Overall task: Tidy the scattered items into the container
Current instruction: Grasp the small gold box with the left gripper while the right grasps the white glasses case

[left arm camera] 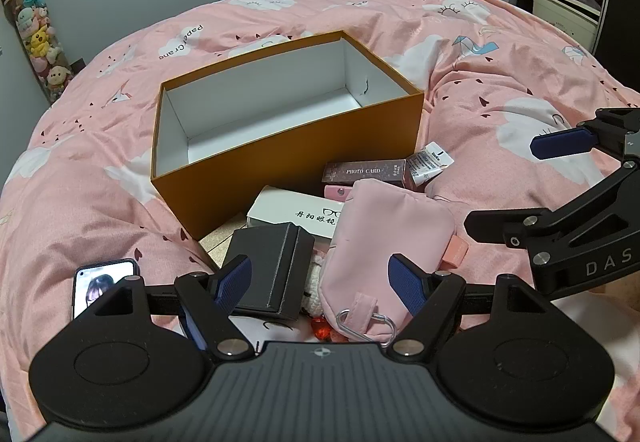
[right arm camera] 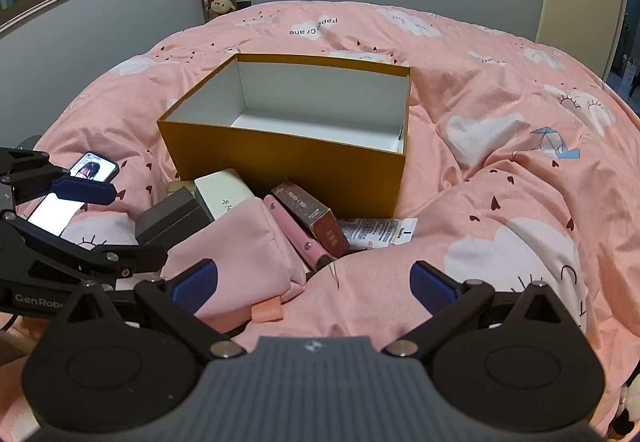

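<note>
Dim, cool indoor light falls evenly, with soft shadows. Fisheye distortion bends the pink patterned quilt [left arm camera: 460, 53] and darkens corners; two lit phone screens [right arm camera: 94, 166] glare, perhaps overexposed.

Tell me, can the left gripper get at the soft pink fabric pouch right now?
Probably yes: the left gripper is open, and the soft pink fabric pouch lies on top of the pile just ahead of its fingers, nothing covering it.

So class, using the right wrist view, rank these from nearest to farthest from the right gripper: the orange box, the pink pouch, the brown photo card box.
1. pink pouch, just ahead of the right gripper, by its left fingers.
2. brown photo card box, further ahead, centre.
3. orange box, behind both, open and empty.
</note>
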The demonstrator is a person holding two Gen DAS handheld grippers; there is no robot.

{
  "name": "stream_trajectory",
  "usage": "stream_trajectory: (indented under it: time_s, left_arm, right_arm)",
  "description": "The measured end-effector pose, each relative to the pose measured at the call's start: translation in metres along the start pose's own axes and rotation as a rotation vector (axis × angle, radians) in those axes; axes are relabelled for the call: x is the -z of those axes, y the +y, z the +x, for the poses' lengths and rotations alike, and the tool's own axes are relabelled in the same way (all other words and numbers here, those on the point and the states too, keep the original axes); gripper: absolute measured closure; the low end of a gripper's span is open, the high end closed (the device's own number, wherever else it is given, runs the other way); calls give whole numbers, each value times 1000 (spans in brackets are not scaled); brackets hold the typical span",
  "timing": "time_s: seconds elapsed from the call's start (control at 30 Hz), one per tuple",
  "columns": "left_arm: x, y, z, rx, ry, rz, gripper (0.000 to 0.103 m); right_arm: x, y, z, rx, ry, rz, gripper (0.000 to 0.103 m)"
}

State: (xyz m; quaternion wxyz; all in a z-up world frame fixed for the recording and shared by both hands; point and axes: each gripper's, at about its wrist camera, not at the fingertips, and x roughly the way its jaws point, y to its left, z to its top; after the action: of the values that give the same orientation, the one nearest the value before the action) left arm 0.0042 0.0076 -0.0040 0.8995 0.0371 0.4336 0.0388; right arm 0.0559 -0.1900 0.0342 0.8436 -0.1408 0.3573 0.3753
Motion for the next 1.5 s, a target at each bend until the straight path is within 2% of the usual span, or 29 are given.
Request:
stream_trajectory:
  time_s: [0.57, 0.77, 1.0, 1.1, 1.23, 1.5]
  left_arm:
    - [0, 12, -2, 6, -3, -45, 15]
    - [-1, 23, -3, -4, 1, -54, 30]
    - [-10, 40, 4, 5, 17, -64, 55]
    - [-13, 45, 11, 28, 37, -65, 61]
    - [-15, 51, 23, 38, 72, -57, 61]
    - [-23, 64, 43, 32, 117, -35, 56]
  right_arm:
    - [1, -7, 3, -20, 19, 26, 0]
    - [-4, -11, 4, -18, -3, 18, 4]
    - [-21, -21, 14, -36, 1, 8, 32]
    - [-30, -26, 24, -57, 29, 1, 39]
    - [-42, -28, 40, -138, 84, 3, 54]
    - [-68, -5, 75, -273, 143, -86, 55]
